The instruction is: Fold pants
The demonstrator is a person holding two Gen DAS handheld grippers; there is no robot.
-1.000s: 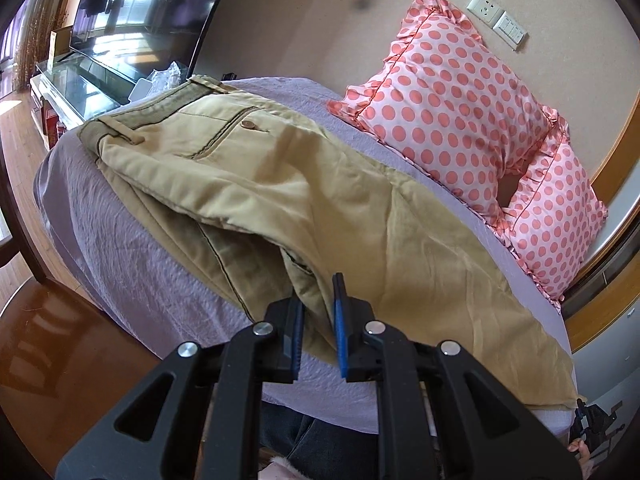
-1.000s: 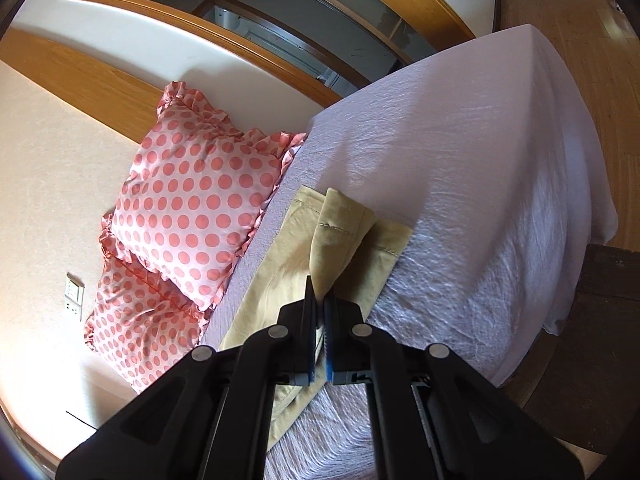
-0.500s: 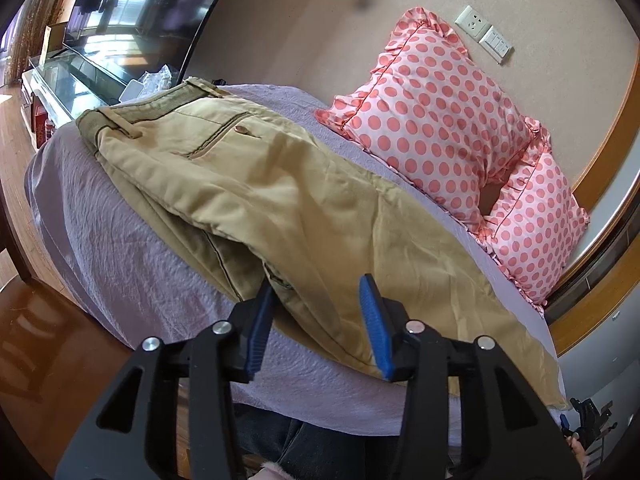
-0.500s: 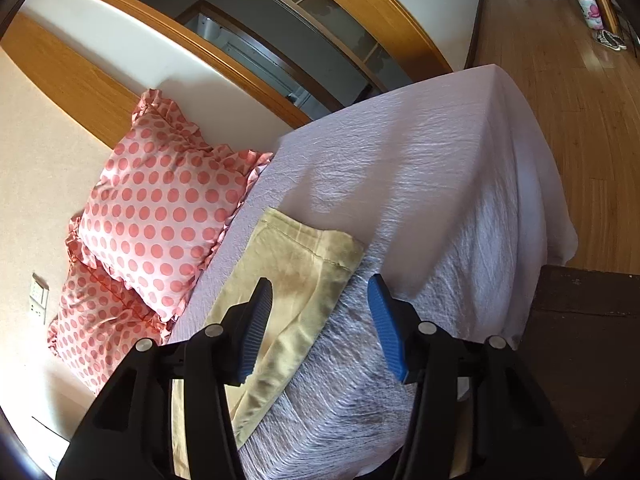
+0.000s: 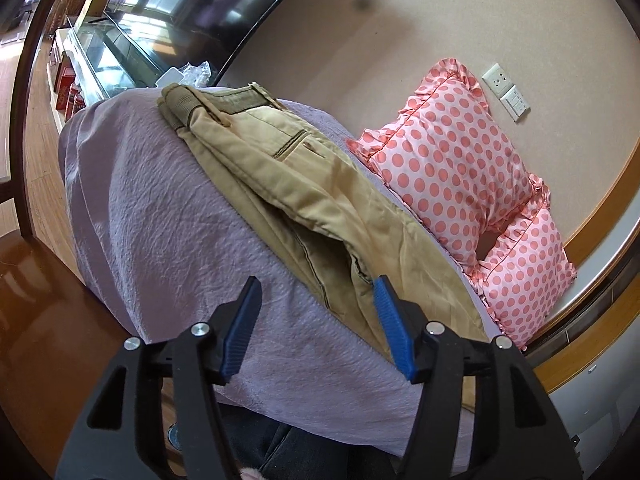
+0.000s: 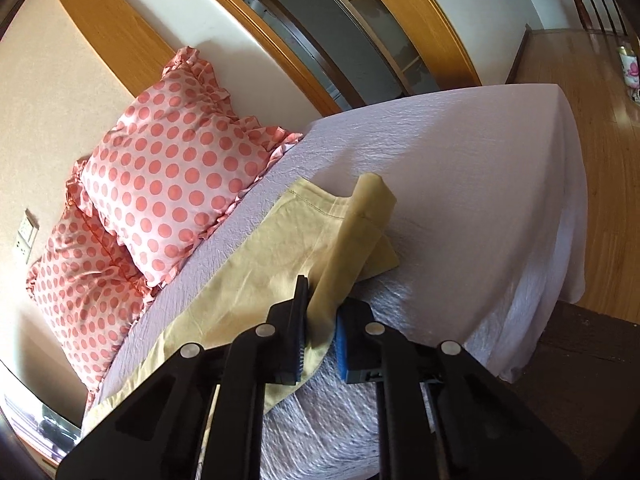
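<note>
Khaki pants (image 5: 304, 196) lie folded lengthwise on the lilac bed, waistband at the far left end. My left gripper (image 5: 316, 312) is open and empty, hovering just above the near edge of the pants at the crotch fold. In the right wrist view the pants' leg ends (image 6: 280, 240) lie on the bed. My right gripper (image 6: 320, 312) is shut on the hem of the pants leg, and a strip of cloth (image 6: 360, 232) rises from between its pads.
Two pink polka-dot pillows (image 5: 452, 152) lean on the wall behind the pants; they also show in the right wrist view (image 6: 168, 184). The lilac bedsheet (image 6: 460, 184) stretches right to the bed edge. A TV and glass stand (image 5: 112, 52) sit at far left. Wooden floor surrounds the bed.
My left gripper let go of the pants, opened wide and swung left. My right gripper opened half a second ago and has now shut on the leg hem again.
</note>
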